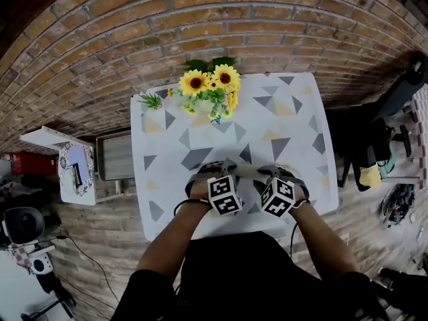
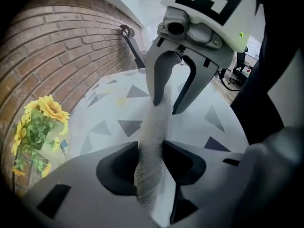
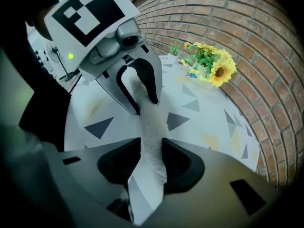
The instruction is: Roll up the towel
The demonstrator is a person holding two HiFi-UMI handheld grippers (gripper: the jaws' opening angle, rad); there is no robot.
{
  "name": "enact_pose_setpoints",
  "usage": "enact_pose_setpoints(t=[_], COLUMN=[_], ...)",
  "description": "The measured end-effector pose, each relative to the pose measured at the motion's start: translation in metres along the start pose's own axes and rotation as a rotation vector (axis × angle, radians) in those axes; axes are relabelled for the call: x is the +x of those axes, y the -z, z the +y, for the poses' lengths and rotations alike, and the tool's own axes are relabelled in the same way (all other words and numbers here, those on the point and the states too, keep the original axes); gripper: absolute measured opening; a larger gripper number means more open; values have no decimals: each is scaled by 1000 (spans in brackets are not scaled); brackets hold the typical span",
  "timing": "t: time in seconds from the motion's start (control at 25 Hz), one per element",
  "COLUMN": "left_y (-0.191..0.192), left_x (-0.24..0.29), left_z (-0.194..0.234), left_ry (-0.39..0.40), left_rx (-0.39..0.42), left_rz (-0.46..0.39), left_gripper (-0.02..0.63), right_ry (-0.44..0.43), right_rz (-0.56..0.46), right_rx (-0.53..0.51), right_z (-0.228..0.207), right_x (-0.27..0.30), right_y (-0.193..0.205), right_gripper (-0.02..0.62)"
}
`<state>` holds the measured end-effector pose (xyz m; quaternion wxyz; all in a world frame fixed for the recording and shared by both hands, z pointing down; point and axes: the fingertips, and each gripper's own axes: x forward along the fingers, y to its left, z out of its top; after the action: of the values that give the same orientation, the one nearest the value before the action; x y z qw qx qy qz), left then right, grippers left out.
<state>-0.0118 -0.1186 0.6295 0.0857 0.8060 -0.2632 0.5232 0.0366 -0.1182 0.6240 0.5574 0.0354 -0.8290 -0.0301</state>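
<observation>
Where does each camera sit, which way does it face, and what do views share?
Head view: on the head, steeply down at the table; forearms, left gripper and right gripper show.
Left gripper view: on the left gripper, along its jaws and the rolled towel toward the right gripper.
Right gripper view: the mirror, facing the left gripper.
All share the sunflowers.

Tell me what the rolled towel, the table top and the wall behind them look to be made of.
Rolled towel: probably soft terry cloth, pale grey and matte; its surface looks fuzzy and nubbly.
Table top: a smooth, hard board, likely laminate or a printed covering; flat grey and yellow triangles on white with a faint sheen.
Wall: brick, rough and matte, with mortar lines between the courses.
</observation>
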Motion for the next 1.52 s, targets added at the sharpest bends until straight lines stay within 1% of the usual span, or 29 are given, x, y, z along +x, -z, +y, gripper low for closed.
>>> enact_pose_setpoints(t=[0.16, 0.32, 0.52, 0.64, 0.76, 0.8, 0.88, 1.0, 1.08, 1.16, 1.24, 1.28, 1.32, 1.4, 1.52], left_y=[-1, -1, -1, -2, -1, -1, -3, -6, -10, -18, -26, -31, -36, -47, -60], left_x=[1, 0, 2, -1, -13, -19, -35, -67, -89, -109, -126, -133, -141, -153, -174], left_z=[16, 31, 43, 52, 62, 64, 67, 69, 61, 46, 28, 17, 6, -17, -43], left_ry=[-19, -43, -41, -48, -86, -103, -146, -236, -294, -342, -391, -413, -431, -457, -499], left_rx=[-42, -66, -100, -142, -168, -188, -265, -434, -555, -682, -795, -834, -861, -886, -883], left_rz=[-20, -33, -62, -88, -96, -101, -129, -205, -274, -362, -440, -471, -498, -537, -574], left_gripper=[178, 178, 178, 178, 178, 178, 178, 175, 144, 107, 78, 69, 60, 48, 35], right_ry=[13, 4, -14, 0, 26, 31, 37, 44, 37, 30, 36, 40, 42, 46, 63], right_rz=[3, 10, 13, -26, -118, -155, -234, -353, -417, -468, -512, -538, -567, -626, -710], right_rx=[12, 30, 76, 147, 225, 250, 300, 349, 352, 341, 333, 336, 344, 365, 384], right_z=[-19, -31, -42, -53, -63, -64, -64, -61, -52, -41, -34, -32, -29, -22, -14], right_x=[6, 10, 16, 8, -14, -24, -46, -75, -95, -115, -133, -142, -152, -171, -200], right_y=[-6, -9, -13, -18, -26, -27, -26, -16, -6, 8, 26, 33, 40, 50, 56], right_gripper=[155, 153, 152, 153, 152, 150, 135, 72, 44, 17, 17, 17, 17, 17, 17])
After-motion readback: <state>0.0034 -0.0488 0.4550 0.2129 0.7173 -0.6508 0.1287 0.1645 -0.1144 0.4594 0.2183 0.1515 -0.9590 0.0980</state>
